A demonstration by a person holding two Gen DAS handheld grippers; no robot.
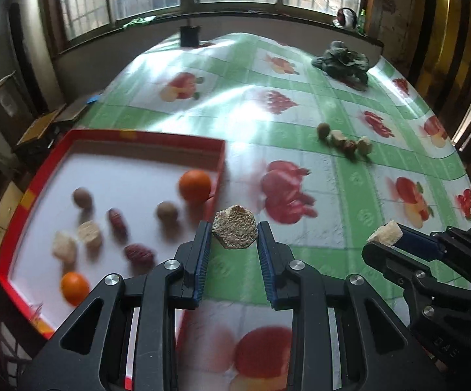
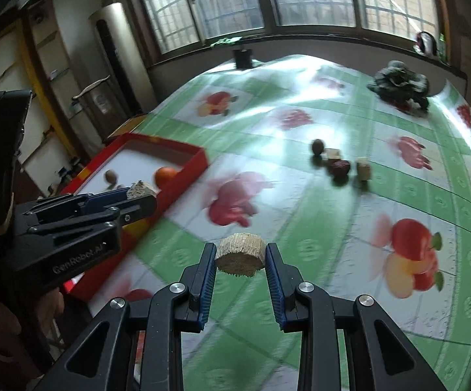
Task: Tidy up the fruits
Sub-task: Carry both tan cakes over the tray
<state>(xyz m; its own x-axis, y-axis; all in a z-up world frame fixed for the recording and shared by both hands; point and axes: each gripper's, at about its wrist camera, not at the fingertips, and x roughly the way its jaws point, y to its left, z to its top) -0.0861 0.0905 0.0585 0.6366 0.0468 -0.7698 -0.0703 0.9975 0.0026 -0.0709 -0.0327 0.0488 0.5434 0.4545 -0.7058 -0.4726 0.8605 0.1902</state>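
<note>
My left gripper is shut on a beige hexagonal cake, held above the tablecloth just right of the red tray. The tray holds two oranges, brown round fruits, red dates and beige cakes. My right gripper is shut on a round beige cake above the table; it also shows in the left wrist view. The left gripper shows in the right wrist view near the tray. A loose group lies on the cloth: a brown fruit, two cakes and a red date.
The table has a green fruit-print cloth. A dark leafy vegetable lies at the far right. A small dark box stands at the far edge under the windows. Cabinets and boxes stand left of the table.
</note>
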